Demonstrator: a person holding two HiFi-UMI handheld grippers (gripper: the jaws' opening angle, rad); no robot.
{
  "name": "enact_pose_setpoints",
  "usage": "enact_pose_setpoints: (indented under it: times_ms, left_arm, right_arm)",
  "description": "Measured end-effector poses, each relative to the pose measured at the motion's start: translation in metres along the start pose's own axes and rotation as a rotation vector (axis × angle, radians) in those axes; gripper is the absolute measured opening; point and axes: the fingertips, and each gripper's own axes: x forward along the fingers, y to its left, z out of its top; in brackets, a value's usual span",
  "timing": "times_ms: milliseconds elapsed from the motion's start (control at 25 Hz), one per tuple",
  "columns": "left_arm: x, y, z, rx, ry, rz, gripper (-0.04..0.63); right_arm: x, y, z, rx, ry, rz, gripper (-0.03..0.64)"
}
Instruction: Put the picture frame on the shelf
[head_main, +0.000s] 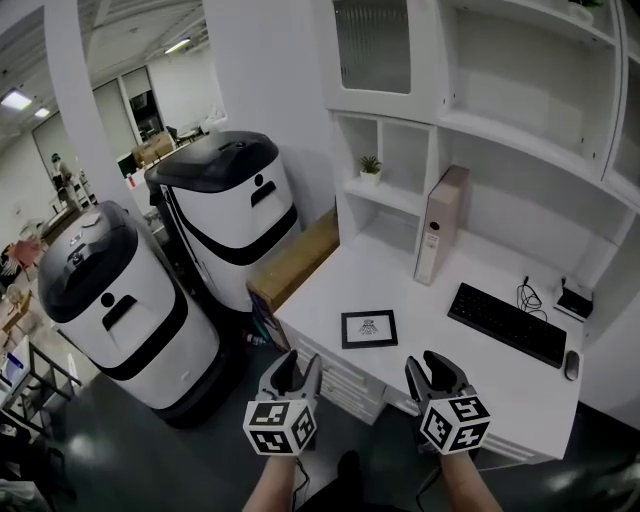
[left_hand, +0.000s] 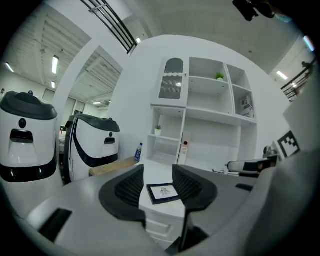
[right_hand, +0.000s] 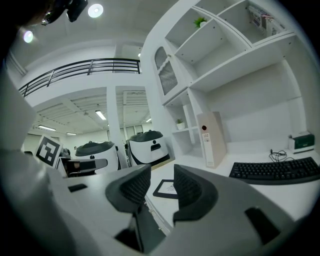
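Note:
A small black picture frame with a white print lies flat on the white desk near its front edge. Through the gaps between both pairs of jaws I see the frame some way ahead. The left gripper hovers just off the desk's front edge, left of the frame, open and empty. The right gripper is over the front edge to the frame's right, also open and empty. White shelves rise behind the desk.
A potted plant stands in a shelf cubby, and a tall beige binder stands upright at the desk's back. A black keyboard and mouse lie at right. Two white-and-black machines and a cardboard box stand left.

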Motion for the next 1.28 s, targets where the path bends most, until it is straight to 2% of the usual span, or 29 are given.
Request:
enact_pose_setpoints:
  times_ms: [400, 680, 1000, 1280]
  left_arm:
    - [0.076, 0.036, 0.028, 0.075, 0.017, -0.034, 0.156]
    - [0.108, 0.045, 0.031, 0.073, 0.021, -0.056, 0.156]
    - [0.133, 0.04, 0.029, 0.069, 0.042, -0.066, 0.156]
    - [0.154, 0.034, 0.028, 0.074, 0.066, -0.045, 0.156]
  right_arm:
    - [0.064, -0.031, 0.024, -0.018, 0.005, -0.084, 0.127]
    - [0.083, -0.044, 0.026, -0.026, 0.004, -0.123, 0.127]
    - [0.099, -0.054, 0.015, -0.011, 0.036, -0.119, 0.127]
    - [0.113, -0.062, 0.019, -0.029, 0.047, -0.082, 0.127]
